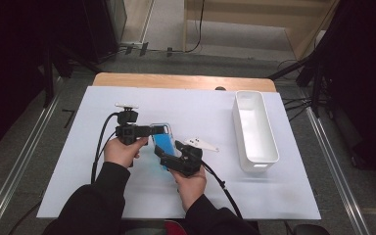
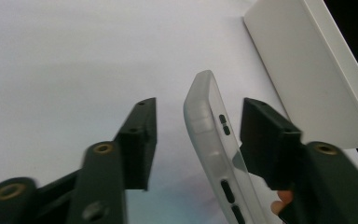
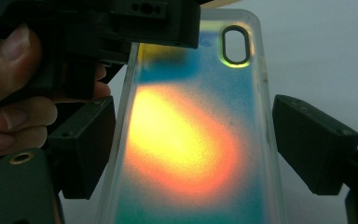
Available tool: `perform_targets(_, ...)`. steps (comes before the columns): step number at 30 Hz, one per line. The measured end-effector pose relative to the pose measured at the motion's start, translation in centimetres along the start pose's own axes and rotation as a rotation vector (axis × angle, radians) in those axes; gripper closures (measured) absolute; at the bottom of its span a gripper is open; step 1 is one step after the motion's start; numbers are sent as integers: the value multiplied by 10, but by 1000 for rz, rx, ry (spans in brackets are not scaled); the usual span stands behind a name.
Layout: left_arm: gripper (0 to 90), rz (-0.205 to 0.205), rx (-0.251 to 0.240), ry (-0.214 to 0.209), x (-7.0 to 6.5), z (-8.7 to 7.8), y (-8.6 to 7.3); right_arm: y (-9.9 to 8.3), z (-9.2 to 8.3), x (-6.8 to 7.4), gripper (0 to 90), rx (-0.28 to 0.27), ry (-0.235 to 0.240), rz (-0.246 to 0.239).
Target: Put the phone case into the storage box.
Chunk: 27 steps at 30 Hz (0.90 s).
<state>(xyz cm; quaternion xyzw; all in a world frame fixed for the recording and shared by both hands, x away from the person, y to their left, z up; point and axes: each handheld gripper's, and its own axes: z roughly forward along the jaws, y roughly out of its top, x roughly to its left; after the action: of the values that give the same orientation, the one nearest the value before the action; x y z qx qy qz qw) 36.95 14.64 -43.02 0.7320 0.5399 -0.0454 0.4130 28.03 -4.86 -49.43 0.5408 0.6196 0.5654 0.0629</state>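
Your R gripper [image 1: 169,157] clamps phone case [image 1: 162,138]; L gripper [image 1: 152,129] jaws loose around case end, not touching

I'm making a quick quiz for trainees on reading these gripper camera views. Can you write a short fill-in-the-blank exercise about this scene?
1. The phone case between the two grippers has an oval ____ cut-out near its top.
2. The long tray at the right of the table is ____ in colour.
3. The left gripper has the case's ____ between its jaws, not its flat back.
4. The table top is covered by a white ____.

Missing words: camera; white; edge; sheet
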Motion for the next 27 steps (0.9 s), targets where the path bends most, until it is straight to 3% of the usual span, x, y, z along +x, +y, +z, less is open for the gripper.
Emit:
perform_targets(11, 684, -36, -29, -32, 1, -3, -2, -2, 1, 1, 150, -7, 7, -15)
perform_targets(18, 727, -48, -43, -48, 2, -4, -3, -3, 1, 0, 150, -2, 5, -16)
perform_targets(27, 767, -99, -71, -87, 4, -5, -5, -4, 2, 2, 150, -3, 3, -29)
